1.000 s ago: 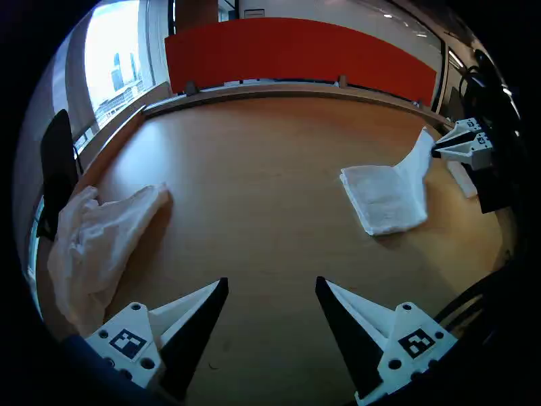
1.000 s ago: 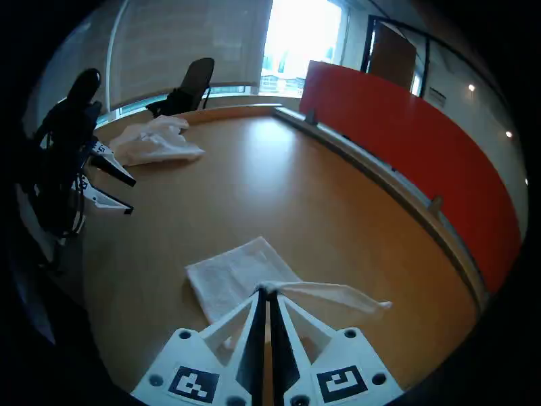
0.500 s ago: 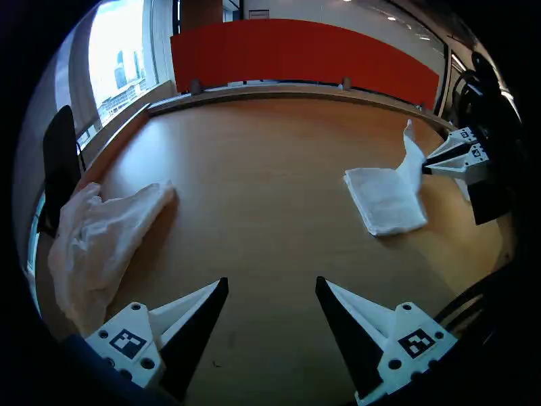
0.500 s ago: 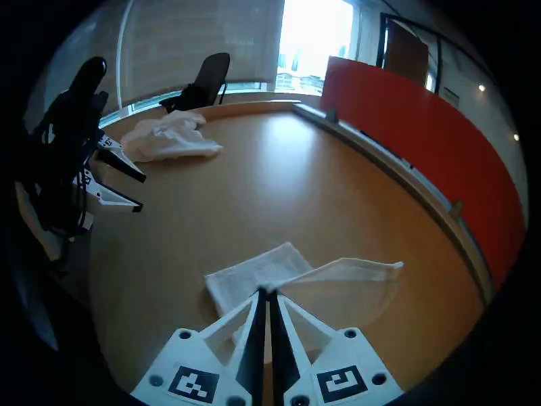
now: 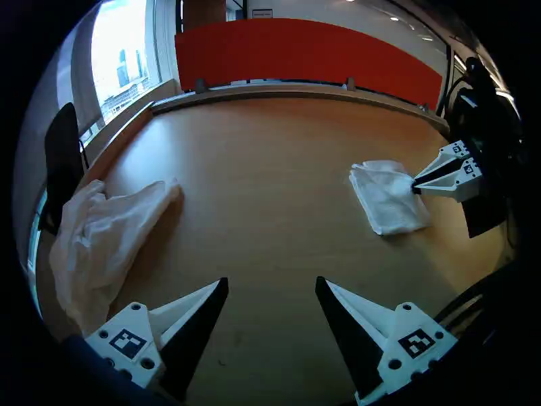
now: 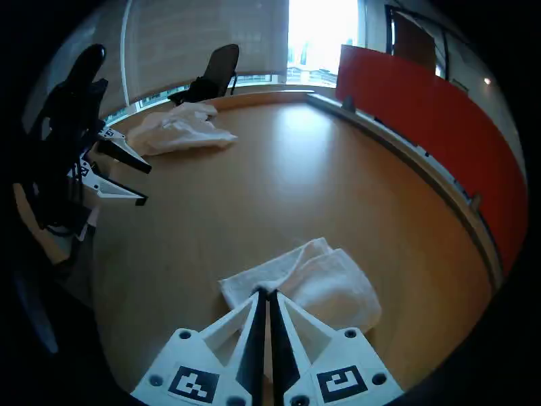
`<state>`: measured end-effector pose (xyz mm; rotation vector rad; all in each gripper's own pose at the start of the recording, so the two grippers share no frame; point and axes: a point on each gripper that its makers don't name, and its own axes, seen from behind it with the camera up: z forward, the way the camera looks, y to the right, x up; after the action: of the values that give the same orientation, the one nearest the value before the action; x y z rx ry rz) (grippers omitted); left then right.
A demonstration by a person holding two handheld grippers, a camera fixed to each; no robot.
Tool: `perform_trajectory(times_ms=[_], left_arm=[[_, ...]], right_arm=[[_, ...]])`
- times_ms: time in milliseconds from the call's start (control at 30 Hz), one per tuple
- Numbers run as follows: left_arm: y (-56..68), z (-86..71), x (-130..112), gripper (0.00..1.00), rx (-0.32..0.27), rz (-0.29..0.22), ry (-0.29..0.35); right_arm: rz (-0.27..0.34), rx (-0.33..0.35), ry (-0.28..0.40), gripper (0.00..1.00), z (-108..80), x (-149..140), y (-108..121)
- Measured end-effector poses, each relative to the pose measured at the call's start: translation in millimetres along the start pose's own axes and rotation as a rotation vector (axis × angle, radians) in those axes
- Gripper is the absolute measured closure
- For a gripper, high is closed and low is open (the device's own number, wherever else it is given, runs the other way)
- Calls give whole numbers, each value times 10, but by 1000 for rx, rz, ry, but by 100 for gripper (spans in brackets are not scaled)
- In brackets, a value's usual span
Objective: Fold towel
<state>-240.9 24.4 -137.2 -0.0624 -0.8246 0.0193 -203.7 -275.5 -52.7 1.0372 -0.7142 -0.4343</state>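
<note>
towel (image 6: 318, 281), folded into a small pad on the worktop (image 6: 284, 176), is clamped at its edge by the right gripper (image 6: 268, 294) fingers; only release is judged left. left gripper (image 5: 270, 280) fingers are spread, empty.

— Where's the towel (image 6: 318, 281)?
— Folded on the table (image 6: 284, 176) at six o'clock. The right gripper (image 6: 266, 298), fingers together, seems to pinch its near edge.
— At nine o'clock?
— The left gripper (image 6: 145, 184), fingers apart. A crumpled cloth (image 6: 181, 132) lies at eleven.

One folded towel (image 5: 389, 196), one crumpled towel (image 5: 101, 237), one left hand-held gripper (image 5: 270, 280), one right hand-held gripper (image 6: 268, 294) and one chair (image 5: 61, 159) are counted.
</note>
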Motion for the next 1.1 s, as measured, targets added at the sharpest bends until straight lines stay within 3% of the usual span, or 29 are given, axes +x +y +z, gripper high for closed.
perform_trajectory(times_ms=[433, 533, 700, 767, 833, 1100], left_arm=[[-29, 5, -9, 4, 4, -6, -2], [-28, 2, -10, 4, 5, -6, -2], [-27, -3, -16, 4, 4, -6, -2], [-24, -4, -21, 4, 4, -4, -2], [-19, -6, -23, 4, 4, -3, -2], [2, -25, -23, 4, 2, 1, 4]], right_arm=[[3, 18, -17, 93, 30, -45, -60], [9, 24, -21, 80, 39, -65, -79], [10, 29, -28, 35, 31, -112, -116], [11, 28, -36, 27, 23, -149, -121], [14, 24, -43, 21, 10, -191, -120], [44, -7, -67, 20, -88, -413, -71]])
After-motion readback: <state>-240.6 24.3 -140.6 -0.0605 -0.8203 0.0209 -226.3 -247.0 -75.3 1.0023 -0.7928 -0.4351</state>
